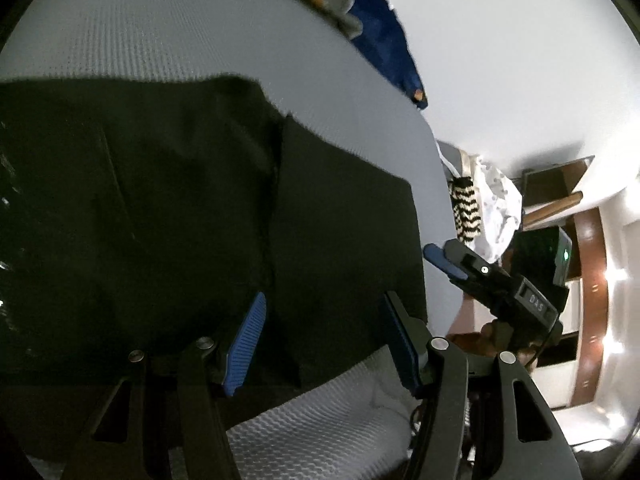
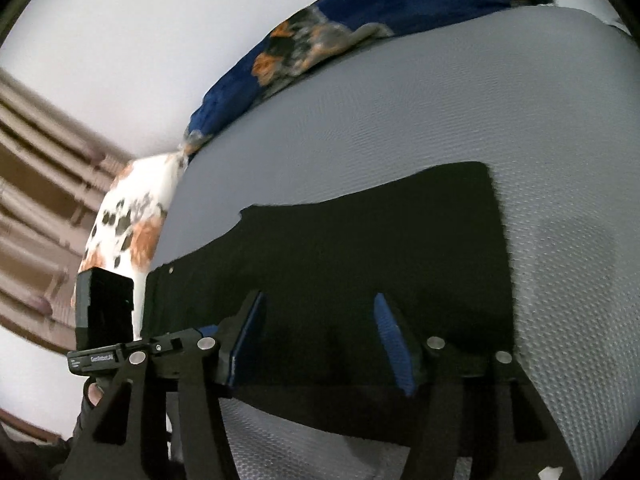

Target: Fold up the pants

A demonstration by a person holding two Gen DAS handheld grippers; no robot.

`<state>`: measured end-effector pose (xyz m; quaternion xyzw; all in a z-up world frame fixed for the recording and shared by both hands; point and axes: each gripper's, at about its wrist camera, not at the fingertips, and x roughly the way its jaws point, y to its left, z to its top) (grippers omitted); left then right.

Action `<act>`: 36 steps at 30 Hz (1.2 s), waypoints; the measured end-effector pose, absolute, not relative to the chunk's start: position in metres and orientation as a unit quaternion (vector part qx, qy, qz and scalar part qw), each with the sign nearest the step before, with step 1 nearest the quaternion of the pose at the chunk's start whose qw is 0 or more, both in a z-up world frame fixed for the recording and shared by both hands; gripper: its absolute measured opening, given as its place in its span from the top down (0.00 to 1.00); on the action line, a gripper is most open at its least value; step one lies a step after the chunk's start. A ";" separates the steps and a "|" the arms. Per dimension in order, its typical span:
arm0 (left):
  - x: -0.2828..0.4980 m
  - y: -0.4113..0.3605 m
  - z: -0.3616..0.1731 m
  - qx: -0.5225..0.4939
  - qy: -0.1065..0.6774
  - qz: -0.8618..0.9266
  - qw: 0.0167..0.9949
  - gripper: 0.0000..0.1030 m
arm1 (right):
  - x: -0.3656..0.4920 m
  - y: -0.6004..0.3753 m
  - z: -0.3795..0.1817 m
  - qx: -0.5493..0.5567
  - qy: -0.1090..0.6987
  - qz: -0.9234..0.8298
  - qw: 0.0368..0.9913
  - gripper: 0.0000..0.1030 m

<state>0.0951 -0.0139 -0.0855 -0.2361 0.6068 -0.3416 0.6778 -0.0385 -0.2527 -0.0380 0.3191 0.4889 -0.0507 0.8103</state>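
Both jaws stand spread, holding nothing: my left gripper and my right gripper hover over the near edge of the pants.

Pants: black, matte, laid flat on the mattress; centre seam visible in the left view.

Mattress: grey, waffle-textured cover, bare beyond the pants on the far side.

Blanket: dark blue with orange and grey print, bunched along the mattress's far edge, against a white wall.

Finger pads: blue, ribbed.

Right gripper also seen in the left view, off the pants' right edge.
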 end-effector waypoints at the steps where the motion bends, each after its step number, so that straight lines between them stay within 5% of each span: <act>1: 0.097 -0.015 -0.089 -0.240 0.616 -0.337 0.671 0.43 | -0.043 -0.257 -0.037 0.324 0.483 -0.056 0.812 0.46; 16: 0.089 -0.041 -0.120 -0.267 0.676 -0.326 0.605 0.44 | -0.062 -0.281 -0.045 0.380 0.446 -0.070 0.808 0.44; 21: 0.078 -0.049 -0.133 -0.259 0.696 -0.317 0.590 0.88 | -0.061 -0.279 -0.051 0.383 0.453 -0.069 0.802 0.44; 36: 0.071 -0.032 -0.100 -0.187 0.656 -0.302 0.666 0.91 | -0.057 -0.261 -0.064 0.280 0.534 -0.110 0.790 0.46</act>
